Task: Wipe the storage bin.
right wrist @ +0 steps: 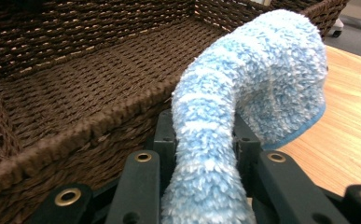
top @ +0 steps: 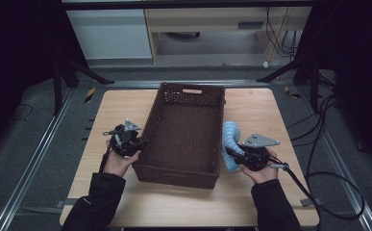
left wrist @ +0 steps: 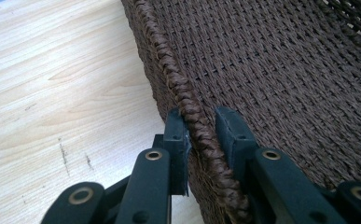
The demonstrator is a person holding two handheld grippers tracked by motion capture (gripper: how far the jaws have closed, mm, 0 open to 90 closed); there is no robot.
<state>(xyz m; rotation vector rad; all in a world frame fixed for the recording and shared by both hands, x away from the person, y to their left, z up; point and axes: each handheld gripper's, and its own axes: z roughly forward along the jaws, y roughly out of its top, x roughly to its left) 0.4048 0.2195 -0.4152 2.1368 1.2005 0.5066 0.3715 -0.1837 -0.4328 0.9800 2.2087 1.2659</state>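
Note:
A dark brown woven basket (top: 147, 126) stands in the middle of the light wooden table (top: 116, 103). My left gripper (top: 139, 144) is at the basket's left wall near its front corner. In the left gripper view the jaws of that gripper (left wrist: 201, 123) straddle the braided rim (left wrist: 169, 70), one pad outside and one inside, pressed against it. My right gripper (top: 229, 153) is just outside the basket's right wall, shut on a fluffy light blue striped sock (top: 230, 137). In the right gripper view the sock (right wrist: 262, 70) rises from between the jaws of that gripper (right wrist: 204, 126) and curls over beside the basket rim (right wrist: 75, 140).
The basket's inside shows only its woven floor (top: 186, 134). Bare tabletop lies left, right (top: 258, 110) and in front of the basket. Black cables (top: 328, 168) trail over the floor at the right. Dark frame legs and a pale cabinet (top: 109, 33) stand beyond the table.

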